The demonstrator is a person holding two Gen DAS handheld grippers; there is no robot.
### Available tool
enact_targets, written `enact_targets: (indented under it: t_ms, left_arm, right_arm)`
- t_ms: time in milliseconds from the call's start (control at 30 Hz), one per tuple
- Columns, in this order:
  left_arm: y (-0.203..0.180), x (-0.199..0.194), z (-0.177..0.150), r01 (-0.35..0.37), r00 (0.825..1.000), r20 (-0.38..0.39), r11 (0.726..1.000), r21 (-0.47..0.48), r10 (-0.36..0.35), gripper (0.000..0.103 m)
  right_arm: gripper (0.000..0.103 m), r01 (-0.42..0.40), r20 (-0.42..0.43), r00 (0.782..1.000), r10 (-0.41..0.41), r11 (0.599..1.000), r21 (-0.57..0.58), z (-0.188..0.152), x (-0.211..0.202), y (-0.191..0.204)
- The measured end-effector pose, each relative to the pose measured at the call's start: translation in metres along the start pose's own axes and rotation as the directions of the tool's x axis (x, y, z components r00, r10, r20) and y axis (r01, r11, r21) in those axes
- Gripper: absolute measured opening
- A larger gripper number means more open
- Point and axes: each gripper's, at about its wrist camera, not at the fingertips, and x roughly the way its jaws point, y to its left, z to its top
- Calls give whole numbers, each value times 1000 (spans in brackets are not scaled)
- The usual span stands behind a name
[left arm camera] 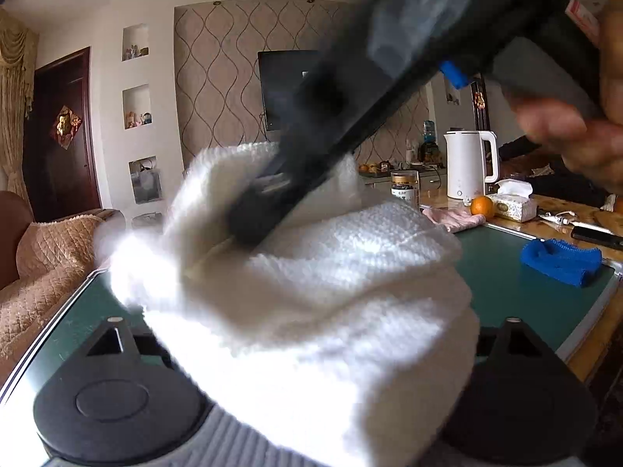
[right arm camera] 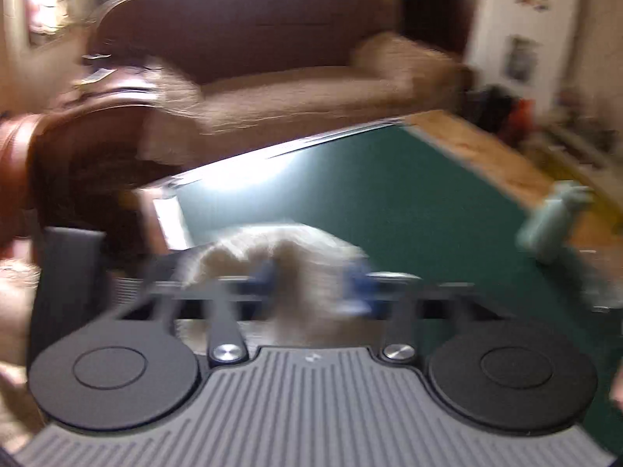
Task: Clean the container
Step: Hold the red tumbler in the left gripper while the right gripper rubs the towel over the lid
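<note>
Your left gripper (left arm camera: 311, 334) is buried in a white cloth (left arm camera: 311, 280) that fills the middle of its view; its fingertips are hidden under the fabric, so whether its jaws are together or apart cannot be told; your right gripper (left arm camera: 264, 210) crosses that view from the upper right, blurred, its tip pressed into the cloth, with your hand (left arm camera: 576, 132) on its handle; in the right wrist view your right gripper (right arm camera: 311, 284) has its blue-tipped fingers (right arm camera: 362, 288) clamped on the cloth (right arm camera: 280, 249), though the blur is heavy; no container can be made out, and if the cloth covers one, that cannot be told; beyond lies the green mat (left arm camera: 518, 295); on it a blue cloth (left arm camera: 560, 260), well apart; further off an orange (left arm camera: 482, 206), tissue box (left arm camera: 512, 204) and white kettle (left arm camera: 469, 163); a pale bottle (right arm camera: 553, 222) stands at the mat's right edge.
</note>
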Motion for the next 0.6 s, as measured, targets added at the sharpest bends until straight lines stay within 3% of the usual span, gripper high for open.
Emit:
enact_targets:
  t_ms: [200, 333, 467, 600]
  left_arm:
    - [-3, 7, 0, 6, 1000, -14, 1000, -14, -6, 91]
    - [3, 3, -3, 16, 1000, -23, 1000, -19, -16, 90]
    - [9, -2, -5, 25, 999, -32, 999, -24, -26, 87]
    - [16, -6, -7, 26, 999, -38, 999, -30, -27, 86]
  right_arm:
    - [10, -8, 6, 1000, 8, 1000, -5, -7, -12, 0]
    - [9, -77, -15, 997, 77, 997, -29, -16, -20, 15]
    - [9, -148, -33, 988, 149, 988, 36, -17, -26, 14]
    - [9, -165, -4, 986, 166, 981, 98, -14, -15, 4]
